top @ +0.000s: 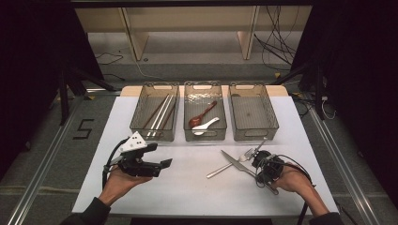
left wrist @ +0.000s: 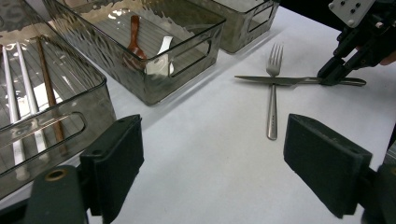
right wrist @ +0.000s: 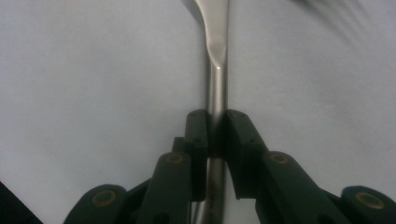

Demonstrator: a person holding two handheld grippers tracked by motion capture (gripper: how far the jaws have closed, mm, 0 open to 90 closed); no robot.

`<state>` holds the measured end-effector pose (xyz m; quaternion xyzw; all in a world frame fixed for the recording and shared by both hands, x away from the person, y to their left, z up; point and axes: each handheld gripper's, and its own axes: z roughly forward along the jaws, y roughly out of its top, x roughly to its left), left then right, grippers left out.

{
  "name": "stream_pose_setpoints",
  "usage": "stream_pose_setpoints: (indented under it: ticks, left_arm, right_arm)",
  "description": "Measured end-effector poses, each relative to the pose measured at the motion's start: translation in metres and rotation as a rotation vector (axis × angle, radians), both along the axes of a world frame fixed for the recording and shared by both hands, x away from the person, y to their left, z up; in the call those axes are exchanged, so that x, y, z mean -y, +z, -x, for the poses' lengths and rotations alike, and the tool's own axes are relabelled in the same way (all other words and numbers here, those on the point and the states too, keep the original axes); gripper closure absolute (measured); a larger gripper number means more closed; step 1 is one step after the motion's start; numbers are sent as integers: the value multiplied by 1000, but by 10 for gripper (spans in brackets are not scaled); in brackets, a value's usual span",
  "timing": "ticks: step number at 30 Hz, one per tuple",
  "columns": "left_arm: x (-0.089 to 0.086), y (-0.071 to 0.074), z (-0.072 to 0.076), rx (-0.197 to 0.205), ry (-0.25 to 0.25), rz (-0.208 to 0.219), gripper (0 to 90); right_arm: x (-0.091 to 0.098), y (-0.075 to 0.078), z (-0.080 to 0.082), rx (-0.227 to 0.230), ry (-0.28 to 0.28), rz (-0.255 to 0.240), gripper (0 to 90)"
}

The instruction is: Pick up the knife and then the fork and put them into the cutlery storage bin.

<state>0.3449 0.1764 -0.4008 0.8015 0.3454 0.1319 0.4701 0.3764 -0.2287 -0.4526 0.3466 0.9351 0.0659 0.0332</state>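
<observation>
Right gripper [right wrist: 215, 128] pinched on knife [left wrist: 289, 80] handle, fork [left wrist: 272, 93] crossing under knife in left gripper view, left gripper [left wrist: 212, 158] wide, nothing between.

A slim silver steel table knife [left wrist: 285, 80] lies flat on the white desk [top: 187, 187], crossing over a silver fork [left wrist: 272, 93].

A single mark can be read: the digit 5 [top: 83, 129]. It stands in dark strokes on the grey floor [top: 56, 154], left of the table [top: 187, 187].
</observation>
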Motion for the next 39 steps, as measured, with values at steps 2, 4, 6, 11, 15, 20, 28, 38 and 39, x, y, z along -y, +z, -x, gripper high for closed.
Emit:
stream_pose_setpoints:
  ticks: [2, 4, 6, 11, 15, 20, 28, 38, 39]
  left_arm:
    - [1, 0, 0, 1, 1, 1, 195]
    - [1, 0, 0, 1, 2, 2, 195]
    - [1, 0, 0, 1, 3, 1, 195]
    - [1, 0, 0, 1, -3, -5, 195]
    - [1, 0, 0, 1, -3, -6, 195]
    - [1, 0, 0, 2, -4, -8, 195]
    - [1, 0, 0, 5, -1, -8, 196]
    - [-1, 1, 0, 7, 2, -5, 196]
    - [-1, 1, 0, 7, 3, -5, 196]
  right_arm:
    - [0, 0, 0, -3, -8, 0, 797]
    - [0, 0, -1, -7, -12, 1, 793]
    - [-1, 0, -2, -11, -18, 3, 784]
    - [-2, 0, -2, -20, -22, 8, 784]
    - [-4, 0, -3, -17, -11, 21, 784]
    - [-5, 0, -2, -18, -3, 32, 795]
    - [-8, 0, -3, -15, 28, 54, 801]
    - [-7, 2, -2, 15, 32, 31, 803]
    - [-7, 3, -2, 19, 33, 21, 804]
